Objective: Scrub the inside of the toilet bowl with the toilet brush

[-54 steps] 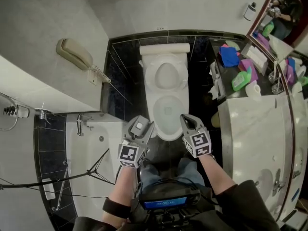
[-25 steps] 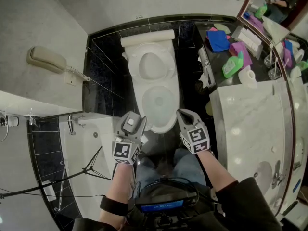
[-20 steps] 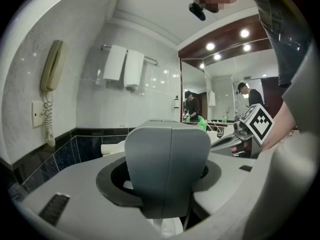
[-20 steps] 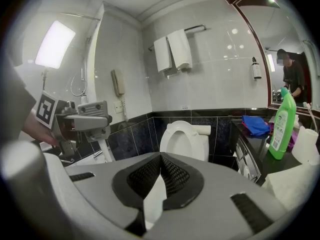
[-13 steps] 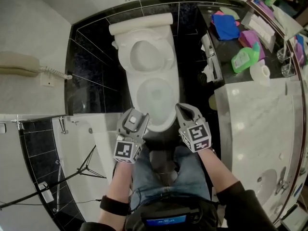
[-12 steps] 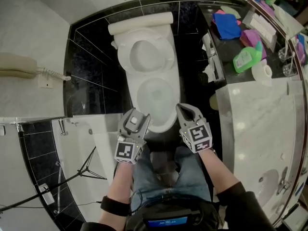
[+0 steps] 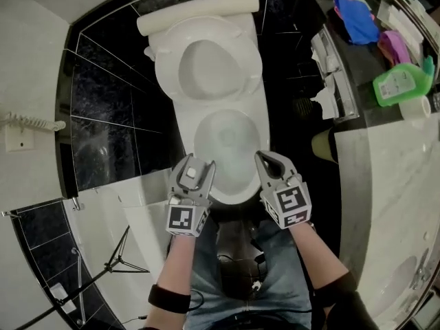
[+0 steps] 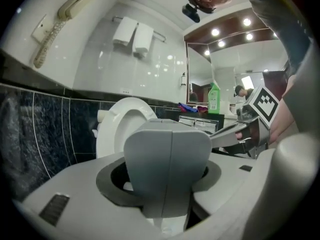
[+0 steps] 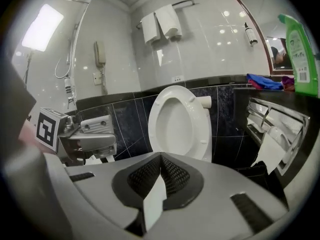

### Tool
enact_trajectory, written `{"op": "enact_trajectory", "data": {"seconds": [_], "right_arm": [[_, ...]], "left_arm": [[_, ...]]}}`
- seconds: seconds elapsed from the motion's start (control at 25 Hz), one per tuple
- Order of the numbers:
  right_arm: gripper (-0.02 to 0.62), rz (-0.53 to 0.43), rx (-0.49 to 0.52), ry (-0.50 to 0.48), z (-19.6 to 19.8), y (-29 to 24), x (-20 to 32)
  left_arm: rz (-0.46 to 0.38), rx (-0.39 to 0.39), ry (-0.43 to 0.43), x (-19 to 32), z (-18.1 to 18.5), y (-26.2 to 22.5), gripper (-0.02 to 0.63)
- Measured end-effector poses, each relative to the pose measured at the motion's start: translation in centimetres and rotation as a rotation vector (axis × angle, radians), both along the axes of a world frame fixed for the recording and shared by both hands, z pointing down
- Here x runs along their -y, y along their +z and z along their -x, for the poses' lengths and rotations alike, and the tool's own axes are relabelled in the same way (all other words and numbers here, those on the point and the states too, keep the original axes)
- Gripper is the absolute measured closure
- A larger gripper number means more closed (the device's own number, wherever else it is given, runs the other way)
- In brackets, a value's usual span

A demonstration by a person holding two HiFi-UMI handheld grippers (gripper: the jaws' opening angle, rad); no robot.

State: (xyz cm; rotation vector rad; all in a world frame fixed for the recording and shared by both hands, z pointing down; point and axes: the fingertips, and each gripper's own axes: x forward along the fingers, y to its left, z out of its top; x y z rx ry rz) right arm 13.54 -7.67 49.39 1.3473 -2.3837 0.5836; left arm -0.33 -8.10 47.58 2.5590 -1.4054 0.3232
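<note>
Far left, a cream wall telephone [image 8: 75,1] hangs on the pale tile. Nothing can be read on it.

Next comes the white porcelain toilet bowl [image 7: 227,143], its white seat and lid [image 7: 206,64] tipped up against the cistern. My left hand-held gripper [image 7: 195,167] hovers over the bowl's front rim. Its two grey faces are pressed together along a seam, with nothing between them. My right hand-held gripper [image 7: 265,160] sits just beside it, its mesh pads meeting at the tip, also empty.

I see no toilet brush in any view. A tan round thing [image 7: 320,143] on the floor right of the bowl might be its holder, but I cannot tell.

My worry is that, with no brush in hand, going lower would dip bare jaws into the water or knock the rim. A bump could also drop the raised seat. Reaching right, I might snag the loose white toilet paper [image 9: 270,151] in that tight gap beside the marble tabletop [image 7: 385,177].

The green plastic bottle [image 9: 298,49] carries a white label, its print too small to read. The only other printing is the black-and-white square marker [image 7: 181,218] on each gripper's cube.
</note>
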Motion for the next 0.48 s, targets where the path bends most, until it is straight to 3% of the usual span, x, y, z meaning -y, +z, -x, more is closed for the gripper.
{"op": "enact_trajectory", "data": {"seconds": [0.28,0.48], "right_arm": [[0.589,0.002,-0.009,-0.038,1.4,8.1,2.4],[0.589,0.003,-0.009,-0.071,2.5,12.4,2.9]], "left_arm": [[-0.037,0.036,-0.022,3.0,1.6,10.0,0.364],[0.004,0.019,-0.034,4.0,0.3,14.3,0.364]]}}
